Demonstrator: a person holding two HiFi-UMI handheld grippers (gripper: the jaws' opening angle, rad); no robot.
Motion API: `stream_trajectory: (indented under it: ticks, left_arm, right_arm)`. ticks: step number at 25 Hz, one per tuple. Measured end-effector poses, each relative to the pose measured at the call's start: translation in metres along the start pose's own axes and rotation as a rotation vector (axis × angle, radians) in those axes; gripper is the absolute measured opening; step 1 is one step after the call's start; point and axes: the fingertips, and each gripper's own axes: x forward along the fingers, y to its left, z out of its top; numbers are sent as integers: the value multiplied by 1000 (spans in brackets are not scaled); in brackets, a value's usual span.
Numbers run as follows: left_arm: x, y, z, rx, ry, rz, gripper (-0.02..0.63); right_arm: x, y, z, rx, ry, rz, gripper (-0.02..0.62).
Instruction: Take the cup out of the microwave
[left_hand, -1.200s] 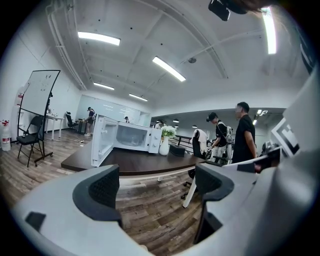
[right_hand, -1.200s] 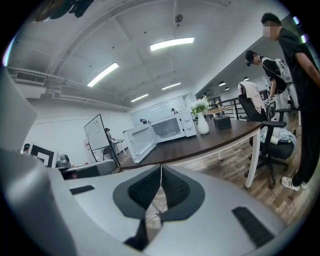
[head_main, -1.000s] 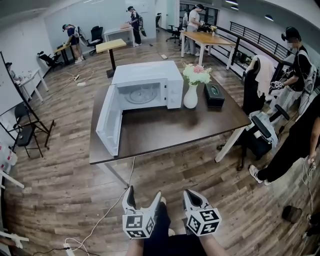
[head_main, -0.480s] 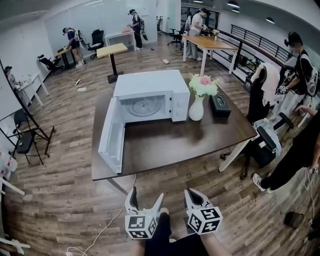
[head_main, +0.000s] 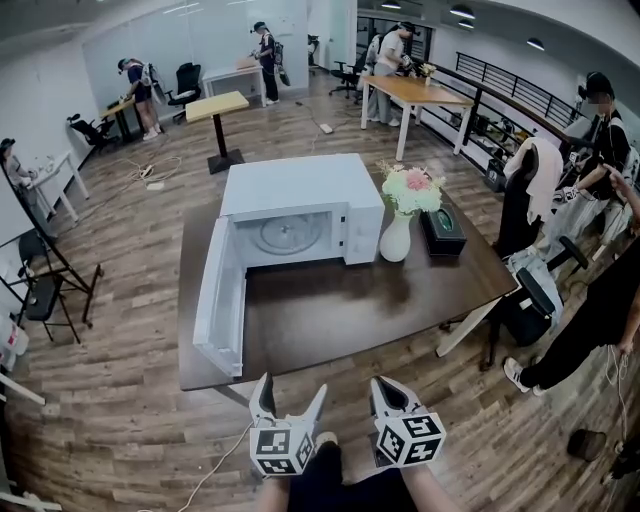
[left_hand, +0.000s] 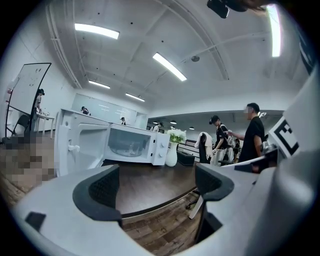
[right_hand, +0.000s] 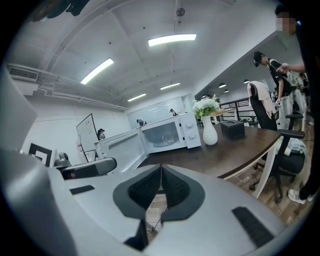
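A wood-floored open office surrounds a dark tabletop at the centre of the head view; on it stands a white microwave, its door swung open toward the frame's left; a white vase of flowers and a black box sit just right of it. The cup shows only as a faint glassy shape inside the cavity. At bottom centre, apart from the tabletop, the left claw holds its 2 jaws apart, empty; the right claw has its jaws pressed together on nothing.
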Motion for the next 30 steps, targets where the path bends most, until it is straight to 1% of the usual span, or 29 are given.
stream_trajectory:
  ticks: [9, 17, 24, 30]
  left_arm:
    - [52, 25, 13, 2, 5, -16, 446]
    - [97, 42, 22, 18, 14, -50, 446]
    - [112, 51, 19, 17, 26, -58, 446]
    - [109, 51, 13, 7, 40, -65, 446]
  right_arm:
    - [50, -12, 20, -4, 6, -17, -5]
    - [94, -21, 35, 0, 0, -28, -5]
    - [109, -27, 33, 10, 15, -45, -5]
    - [106, -31, 26, 20, 33, -62, -5]
